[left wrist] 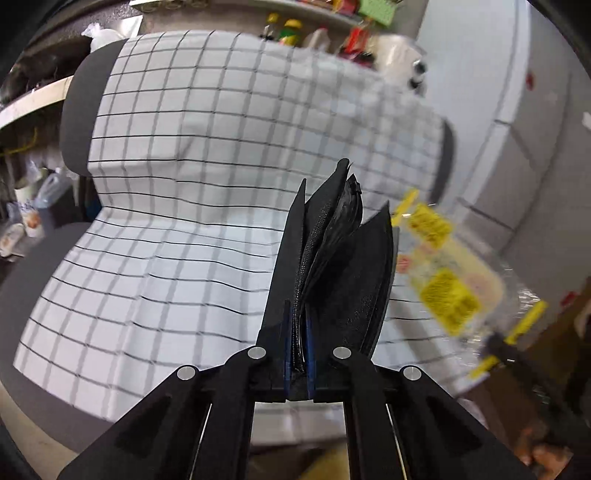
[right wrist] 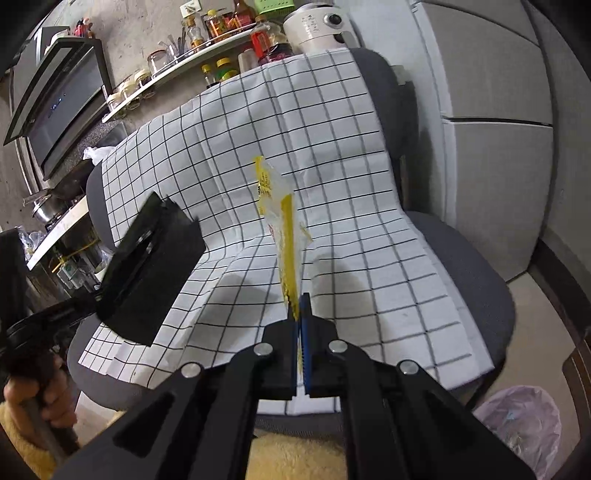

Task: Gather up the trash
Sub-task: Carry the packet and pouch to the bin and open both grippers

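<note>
Kitchen setting: a grey chair (right wrist: 476,280) draped with a checked cloth (right wrist: 332,184) fills both views; a lined bin (right wrist: 524,424) stands at its lower right. Both items are lifted, so the carry step appears in hand; the next move calls for bringing them over the bin. The left gripper (left wrist: 299,332) is clamped on a black pouch (left wrist: 332,251) (folded, zip visible). The right gripper (right wrist: 298,332) pinches a yellow wrapper (right wrist: 284,229) upright.

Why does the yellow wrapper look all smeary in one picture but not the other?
Left wrist view: the wrapper is smeared by motion blur, and the shelf bottles look soft too. Right wrist view: the same wrapper is sharp, pinched in the right gripper; the fisheye bends the cloth lines.
</note>
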The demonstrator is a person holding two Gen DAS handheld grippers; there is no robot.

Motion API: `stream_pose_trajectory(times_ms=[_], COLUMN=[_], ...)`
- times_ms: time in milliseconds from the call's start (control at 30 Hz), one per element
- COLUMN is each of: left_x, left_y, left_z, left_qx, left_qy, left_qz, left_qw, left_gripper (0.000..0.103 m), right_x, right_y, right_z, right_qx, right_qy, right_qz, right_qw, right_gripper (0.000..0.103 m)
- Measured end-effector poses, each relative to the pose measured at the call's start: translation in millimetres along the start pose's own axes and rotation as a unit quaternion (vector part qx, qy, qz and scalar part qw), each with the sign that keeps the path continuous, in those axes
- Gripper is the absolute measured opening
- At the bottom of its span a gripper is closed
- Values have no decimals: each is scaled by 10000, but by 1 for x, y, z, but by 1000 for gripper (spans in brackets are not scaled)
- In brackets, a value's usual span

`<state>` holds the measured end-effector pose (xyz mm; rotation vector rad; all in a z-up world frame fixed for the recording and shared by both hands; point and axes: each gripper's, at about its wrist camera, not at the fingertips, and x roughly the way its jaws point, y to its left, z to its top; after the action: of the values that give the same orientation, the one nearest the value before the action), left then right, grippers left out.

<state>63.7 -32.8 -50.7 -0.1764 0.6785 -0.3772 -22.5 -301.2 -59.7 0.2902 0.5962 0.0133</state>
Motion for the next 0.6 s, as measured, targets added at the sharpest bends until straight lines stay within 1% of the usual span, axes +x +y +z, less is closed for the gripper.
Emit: stream_pose_trajectory(times_ms=[133, 200, 300, 400, 500, 600], left_x=[-7, -2, 7, 14, 17, 21], left_y=[-30, -48, -76, -102, -128, -155], left_z=[-22, -33, -46, -55, -61, -66], left_qx=[116, 277, 512, 688, 894, 1083], left_qy=[29, 111, 271, 368, 388, 460], left_qz=[-505, -765, -1006, -1292, -1520, -1715], left_qw=[9987, 9966, 9932, 9885, 9836, 9781], left_gripper=[6, 6, 6, 6, 6, 6], right_x=[-25, -40, -61, -85, -111, -131], right_y=[-15, -26, -41, -60, -83, -104], right_z=[-7, -12, -20, -29, -40, -51], right_qx=[59, 113, 201, 278, 413, 578], right_qy=[-37, -83, -158, -221, -292, -309], right_qz=[-363, -631, -979, -1405, -1896, -2278], right_qw=[9993, 9979, 9949, 9894, 9806, 9715], right_gripper=[2, 2, 2, 2, 2, 2])
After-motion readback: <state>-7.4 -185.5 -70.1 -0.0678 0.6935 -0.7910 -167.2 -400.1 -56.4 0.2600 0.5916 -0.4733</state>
